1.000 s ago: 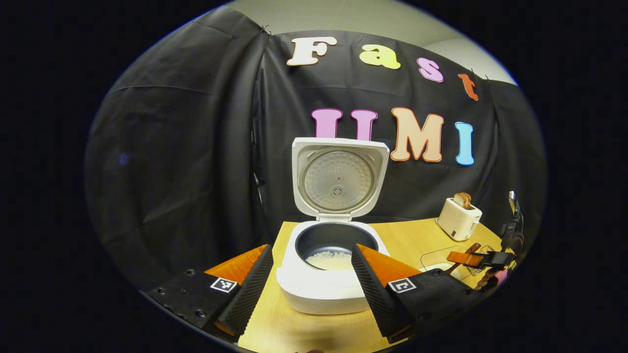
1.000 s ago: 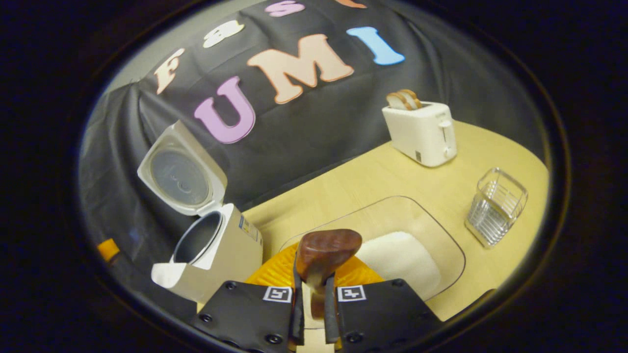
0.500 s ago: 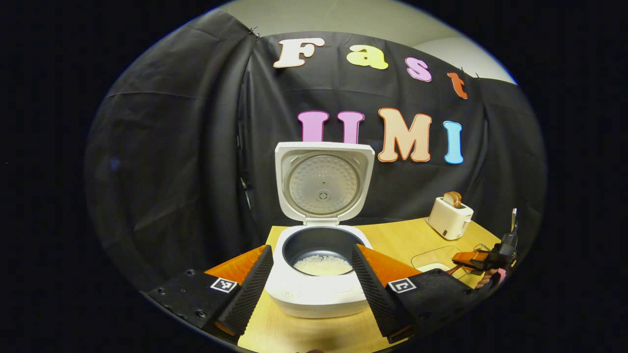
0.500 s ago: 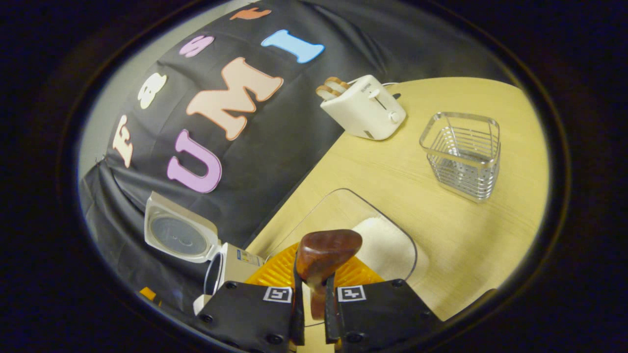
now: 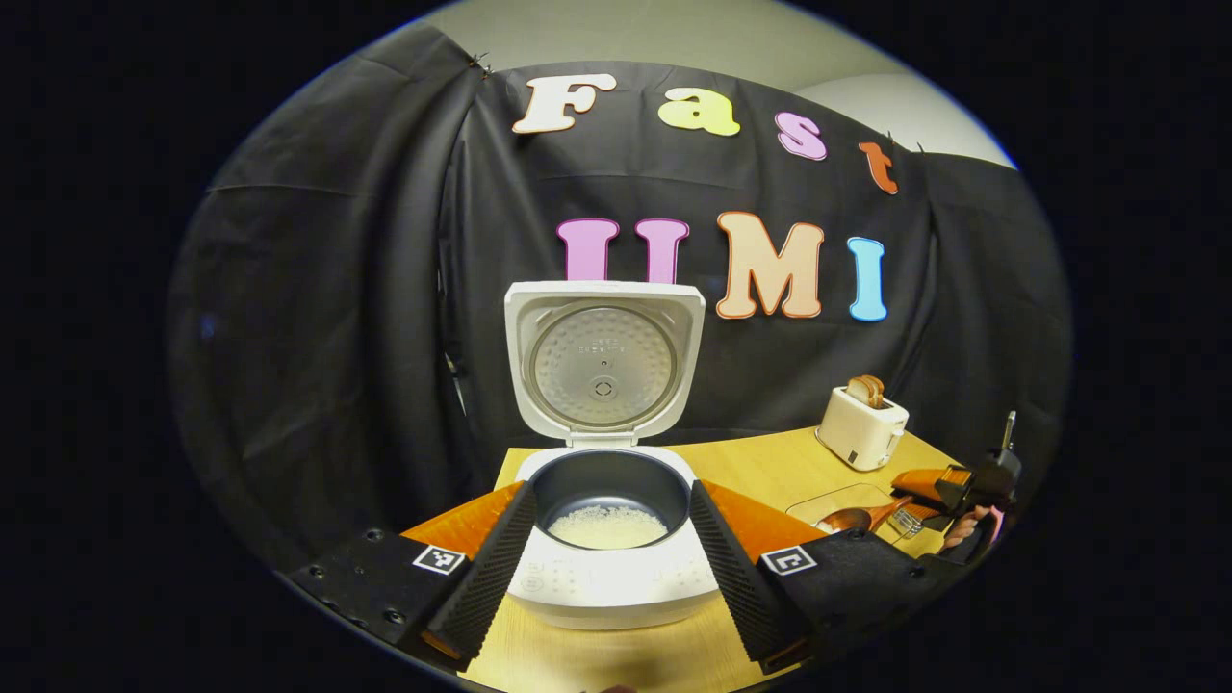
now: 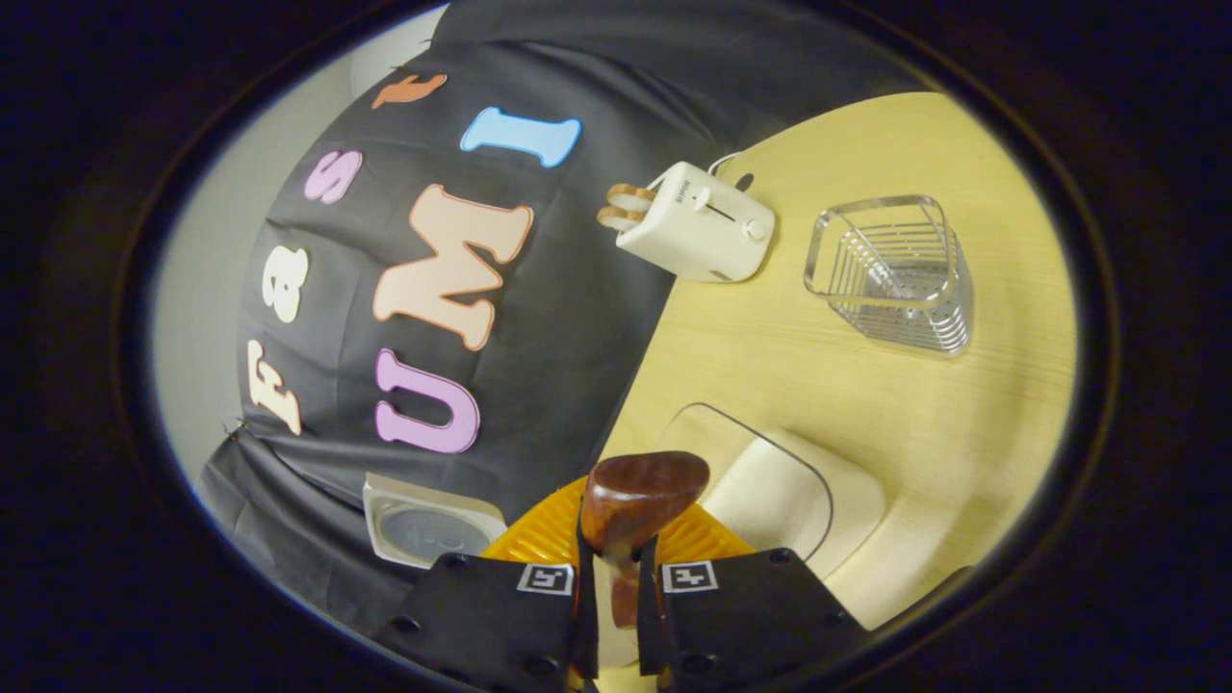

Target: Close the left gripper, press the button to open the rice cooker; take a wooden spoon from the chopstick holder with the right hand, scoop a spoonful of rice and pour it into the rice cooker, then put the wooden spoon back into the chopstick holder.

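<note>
The white, rounded rice cooker [image 5: 608,539] stood on the pale wood-grain table [image 6: 866,385], its lid upright and a layer of white rice in the dark bowl. The left gripper [image 5: 608,568] had its ribbed fingers spread wide, empty, either side of the cooker. The right gripper [image 6: 616,602] pinched the glossy brown wooden spoon [image 6: 633,496] near the clear rice tray [image 6: 770,481]. The wire chopstick holder [image 6: 890,269] stood farther off, right of a white toaster [image 6: 693,226].

Open tabletop [image 6: 770,356] around chopstick holder [image 6: 890,274]
</note>
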